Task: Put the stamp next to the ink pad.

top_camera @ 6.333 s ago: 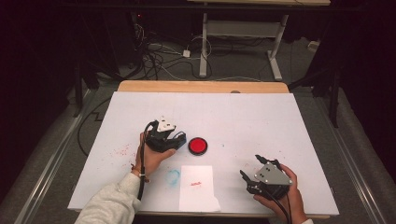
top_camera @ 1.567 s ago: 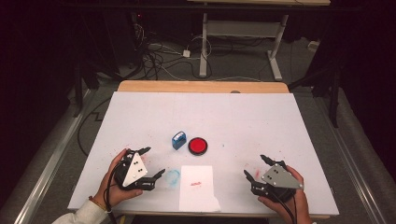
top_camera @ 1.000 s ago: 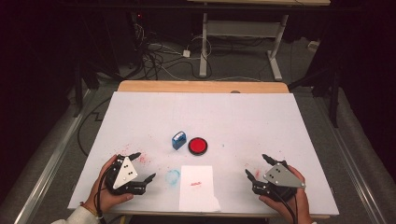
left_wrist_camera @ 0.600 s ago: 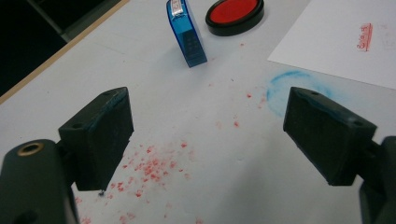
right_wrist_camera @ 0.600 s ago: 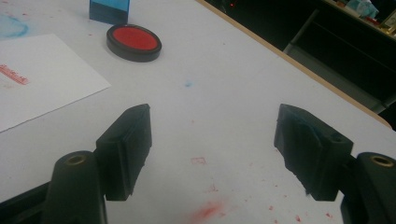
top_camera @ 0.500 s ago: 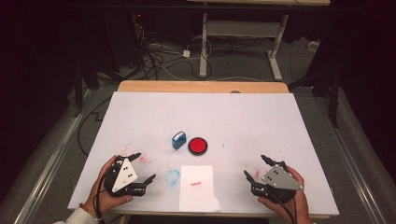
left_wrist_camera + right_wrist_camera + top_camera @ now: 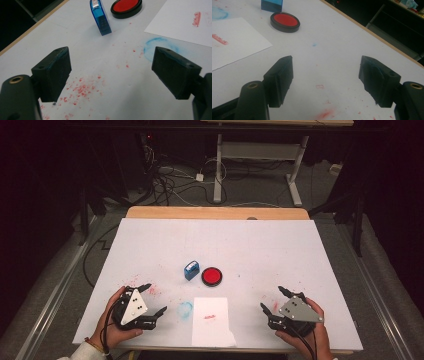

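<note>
The blue stamp (image 7: 191, 270) stands on the white bench (image 7: 250, 245), just left of the red ink pad (image 7: 212, 276) and beyond the stamped paper sheet (image 7: 211, 320). The left tongs (image 7: 152, 301) rest nearer than the stamp, left of the sheet, jaws apart and empty. The right tongs (image 7: 272, 300) sit right of the sheet, also wide apart.

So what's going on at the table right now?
A person holds a hand-held gripper in each hand near the table's front edge; both the left hand-held gripper and the right hand-held gripper are open and hold nothing. The small blue plastic stamp stands beside the round red ink pad mid-table. The white paper sheet bears a red stamped mark.
</note>
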`<action>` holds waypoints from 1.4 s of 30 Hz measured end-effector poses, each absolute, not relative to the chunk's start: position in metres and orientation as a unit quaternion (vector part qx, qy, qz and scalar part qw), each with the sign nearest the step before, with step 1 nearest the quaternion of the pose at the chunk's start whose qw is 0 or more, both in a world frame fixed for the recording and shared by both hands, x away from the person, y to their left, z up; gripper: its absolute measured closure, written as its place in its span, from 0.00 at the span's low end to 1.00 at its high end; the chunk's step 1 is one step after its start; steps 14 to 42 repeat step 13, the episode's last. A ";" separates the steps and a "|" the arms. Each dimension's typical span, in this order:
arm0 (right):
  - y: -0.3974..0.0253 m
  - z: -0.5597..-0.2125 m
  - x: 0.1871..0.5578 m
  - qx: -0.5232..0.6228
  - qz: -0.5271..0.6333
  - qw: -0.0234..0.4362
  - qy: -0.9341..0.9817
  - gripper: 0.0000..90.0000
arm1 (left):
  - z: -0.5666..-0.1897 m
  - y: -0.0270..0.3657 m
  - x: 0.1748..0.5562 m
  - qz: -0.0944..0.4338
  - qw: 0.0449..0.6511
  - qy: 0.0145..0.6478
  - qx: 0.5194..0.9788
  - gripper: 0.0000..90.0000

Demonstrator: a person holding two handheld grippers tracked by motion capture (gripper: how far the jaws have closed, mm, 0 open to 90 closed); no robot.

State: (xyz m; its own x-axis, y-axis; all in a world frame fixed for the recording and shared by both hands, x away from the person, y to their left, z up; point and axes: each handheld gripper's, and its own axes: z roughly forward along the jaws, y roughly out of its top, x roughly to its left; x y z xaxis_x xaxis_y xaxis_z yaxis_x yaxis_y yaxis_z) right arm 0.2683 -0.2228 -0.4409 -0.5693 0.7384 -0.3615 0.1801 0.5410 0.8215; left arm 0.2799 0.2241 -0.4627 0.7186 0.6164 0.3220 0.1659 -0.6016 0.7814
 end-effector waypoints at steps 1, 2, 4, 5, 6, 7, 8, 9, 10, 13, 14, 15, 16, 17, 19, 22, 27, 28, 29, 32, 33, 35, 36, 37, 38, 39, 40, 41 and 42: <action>-0.223 -0.441 0.268 0.288 0.383 0.363 0.799 0.31 | -0.463 0.224 0.280 0.296 0.382 0.231 0.845 0.17; -0.222 -0.441 0.268 0.289 0.382 0.363 0.799 0.31 | -0.463 0.224 0.280 0.295 0.382 0.231 0.845 0.17; -0.222 -0.442 0.269 0.289 0.382 0.361 0.800 0.31 | -0.462 0.224 0.280 0.294 0.382 0.233 0.845 0.17; -0.222 -0.442 0.269 0.289 0.382 0.361 0.800 0.31 | -0.463 0.224 0.281 0.295 0.381 0.233 0.845 0.17; -0.223 -0.442 0.269 0.289 0.383 0.361 0.799 0.31 | -0.462 0.225 0.281 0.294 0.381 0.233 0.845 0.17; -0.223 -0.442 0.269 0.289 0.384 0.361 0.799 0.31 | -0.462 0.224 0.281 0.292 0.383 0.233 0.845 0.17; -0.223 -0.442 0.269 0.289 0.384 0.361 0.799 0.31 | -0.462 0.224 0.281 0.292 0.383 0.233 0.845 0.17; -0.223 -0.442 0.269 0.289 0.384 0.360 0.800 0.31 | -0.462 0.224 0.281 0.292 0.382 0.233 0.845 0.17; -0.223 -0.442 0.269 0.289 0.385 0.359 0.800 0.31 | -0.462 0.224 0.282 0.293 0.381 0.233 0.845 0.17; -0.223 -0.442 0.269 0.289 0.384 0.358 0.800 0.31 | -0.462 0.224 0.283 0.294 0.382 0.235 0.844 0.17; -0.223 -0.442 0.269 0.289 0.384 0.358 0.800 0.31 | -0.462 0.224 0.283 0.294 0.382 0.235 0.844 0.17; -0.223 -0.442 0.269 0.289 0.384 0.358 0.800 0.31 | -0.462 0.224 0.283 0.294 0.382 0.235 0.844 0.17; -0.223 -0.442 0.269 0.289 0.384 0.358 0.800 0.31 | -0.462 0.224 0.283 0.294 0.382 0.235 0.844 0.17; -0.223 -0.442 0.269 0.289 0.384 0.358 0.800 0.31 | -0.462 0.224 0.283 0.294 0.382 0.235 0.844 0.17; -0.223 -0.442 0.269 0.289 0.384 0.358 0.800 0.31 | -0.462 0.224 0.283 0.294 0.382 0.235 0.844 0.17; -0.223 -0.442 0.269 0.289 0.384 0.358 0.800 0.31 | -0.462 0.224 0.283 0.294 0.382 0.235 0.844 0.17; -0.223 -0.442 0.269 0.289 0.384 0.358 0.800 0.31 | -0.462 0.224 0.283 0.294 0.382 0.235 0.844 0.17; -0.223 -0.442 0.269 0.289 0.384 0.358 0.800 0.31 | -0.462 0.224 0.283 0.294 0.382 0.235 0.844 0.17; -0.223 -0.442 0.269 0.289 0.384 0.358 0.800 0.31 | -0.462 0.224 0.283 0.294 0.382 0.235 0.844 0.17; -0.223 -0.442 0.269 0.289 0.384 0.358 0.800 0.31 | -0.462 0.224 0.283 0.294 0.382 0.235 0.844 0.17; -0.223 -0.442 0.269 0.289 0.384 0.358 0.800 0.31 | -0.462 0.224 0.283 0.294 0.382 0.235 0.844 0.17; -0.223 -0.442 0.269 0.289 0.384 0.358 0.800 0.31 | -0.462 0.224 0.283 0.294 0.382 0.235 0.844 0.17; -0.223 -0.442 0.269 0.289 0.384 0.358 0.800 0.31 | -0.462 0.224 0.283 0.294 0.382 0.235 0.844 0.17; -0.223 -0.442 0.269 0.289 0.384 0.358 0.800 0.31 | -0.462 0.224 0.283 0.294 0.382 0.235 0.844 0.17; -0.223 -0.442 0.269 0.289 0.384 0.358 0.800 0.31 | -0.462 0.224 0.283 0.294 0.382 0.235 0.844 0.17; -0.223 -0.442 0.269 0.289 0.384 0.358 0.800 0.31 | -0.462 0.224 0.283 0.294 0.382 0.235 0.844 0.17; -0.223 -0.442 0.269 0.289 0.384 0.358 0.800 0.31 | -0.462 0.224 0.283 0.294 0.382 0.235 0.844 0.17; -0.223 -0.442 0.269 0.289 0.384 0.358 0.800 0.31 | -0.462 0.224 0.283 0.294 0.382 0.235 0.844 0.17; -0.223 -0.442 0.269 0.289 0.384 0.358 0.800 0.31 | -0.462 0.224 0.283 0.294 0.382 0.235 0.844 0.17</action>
